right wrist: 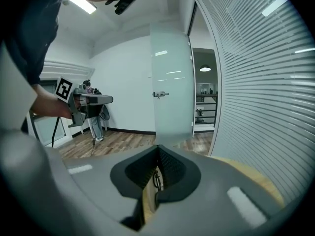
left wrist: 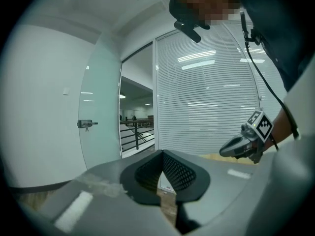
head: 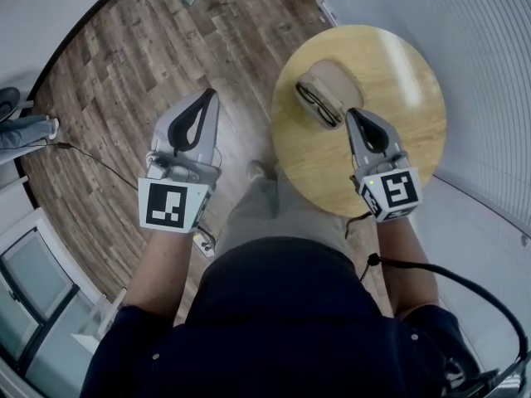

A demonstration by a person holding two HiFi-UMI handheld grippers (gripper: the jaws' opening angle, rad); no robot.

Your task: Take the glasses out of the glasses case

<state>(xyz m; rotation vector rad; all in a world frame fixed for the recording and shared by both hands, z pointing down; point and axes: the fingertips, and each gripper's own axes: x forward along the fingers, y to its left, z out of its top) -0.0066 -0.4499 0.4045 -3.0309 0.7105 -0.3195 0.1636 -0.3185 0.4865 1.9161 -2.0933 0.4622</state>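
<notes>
An open beige glasses case (head: pixel 332 84) lies on the round wooden table (head: pixel 406 56). Dark glasses (head: pixel 318 106) rest in it along its near left side. My right gripper (head: pixel 352 113) hovers over the table just to the right of the case, shut and empty. Through the slit below its tips (right wrist: pixel 158 147) a sliver of the glasses (right wrist: pixel 156 180) shows. My left gripper (head: pixel 212 94) hangs over the floor left of the table, tips together (left wrist: pixel 161 152), holding nothing.
The table stands close to a wall of white blinds (head: pixel 465 23). Wood floor (head: pixel 124 73) spreads to the left, with a cable (head: pixel 91 157) across it. A frosted glass door (right wrist: pixel 170 82) is ahead. Another person's legs (head: pixel 21 127) show at the far left.
</notes>
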